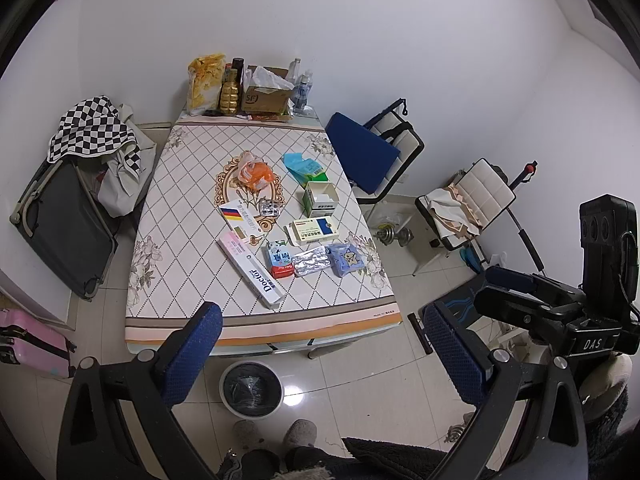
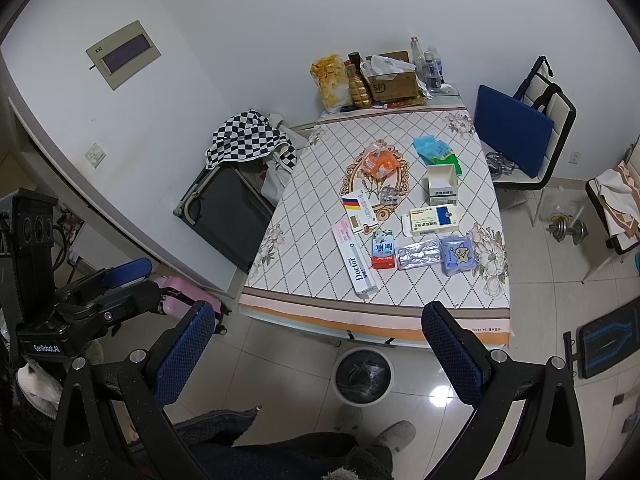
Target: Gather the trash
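Both tongs hang above the floor in front of the desk [image 1: 168, 216], spread wide and empty — the left tongs [image 1: 324, 354] and the right tongs [image 2: 320, 354] alike. The trash lies scattered on the patterned cloth: a long Doctor box [image 1: 252, 266] nearest the front edge, a foil blister sheet [image 1: 313, 266] just beside a blue tissue pack [image 1: 346, 260], an orange plastic bag [image 1: 258, 174] farther back. A lined waste bin [image 1: 251, 389] stands on the tiles — below the desk's front edge.
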### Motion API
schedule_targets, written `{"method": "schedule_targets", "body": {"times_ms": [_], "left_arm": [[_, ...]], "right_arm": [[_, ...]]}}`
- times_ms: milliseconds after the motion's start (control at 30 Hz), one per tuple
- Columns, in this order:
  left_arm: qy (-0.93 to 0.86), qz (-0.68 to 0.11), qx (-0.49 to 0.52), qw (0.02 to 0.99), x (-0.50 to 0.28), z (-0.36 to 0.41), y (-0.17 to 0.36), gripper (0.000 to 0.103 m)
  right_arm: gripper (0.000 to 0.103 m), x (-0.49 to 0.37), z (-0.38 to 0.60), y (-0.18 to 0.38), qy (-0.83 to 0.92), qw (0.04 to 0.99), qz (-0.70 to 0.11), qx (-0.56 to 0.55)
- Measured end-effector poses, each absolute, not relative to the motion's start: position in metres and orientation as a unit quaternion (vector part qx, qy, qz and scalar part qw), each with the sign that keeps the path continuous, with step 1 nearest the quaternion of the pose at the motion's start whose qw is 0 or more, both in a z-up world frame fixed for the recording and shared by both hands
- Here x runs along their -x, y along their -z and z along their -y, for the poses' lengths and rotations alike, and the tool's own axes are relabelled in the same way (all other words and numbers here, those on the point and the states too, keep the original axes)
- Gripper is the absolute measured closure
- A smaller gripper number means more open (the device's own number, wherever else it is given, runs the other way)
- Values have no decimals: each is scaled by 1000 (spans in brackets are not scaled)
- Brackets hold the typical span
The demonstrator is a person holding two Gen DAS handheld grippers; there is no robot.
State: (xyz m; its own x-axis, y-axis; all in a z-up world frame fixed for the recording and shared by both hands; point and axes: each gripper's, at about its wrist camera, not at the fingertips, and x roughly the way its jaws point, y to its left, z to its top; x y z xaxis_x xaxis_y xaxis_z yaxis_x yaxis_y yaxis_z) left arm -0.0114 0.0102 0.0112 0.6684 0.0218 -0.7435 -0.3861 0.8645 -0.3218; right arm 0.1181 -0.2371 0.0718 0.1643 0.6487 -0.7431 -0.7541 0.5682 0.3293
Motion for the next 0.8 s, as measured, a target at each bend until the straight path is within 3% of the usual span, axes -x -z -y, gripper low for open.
{"method": "schedule_targets", "body": {"times_ms": [533, 800], "left_arm": [[-121, -406, 225, 877, 0, -26, 6, 0], [-263, -454, 159, 836, -67, -65, 77, 0]], "right_arm": [[0, -125, 232, -66, -445, 765, -464, 40], [0, -183, 224, -10, -302, 816, -493, 19]]}}
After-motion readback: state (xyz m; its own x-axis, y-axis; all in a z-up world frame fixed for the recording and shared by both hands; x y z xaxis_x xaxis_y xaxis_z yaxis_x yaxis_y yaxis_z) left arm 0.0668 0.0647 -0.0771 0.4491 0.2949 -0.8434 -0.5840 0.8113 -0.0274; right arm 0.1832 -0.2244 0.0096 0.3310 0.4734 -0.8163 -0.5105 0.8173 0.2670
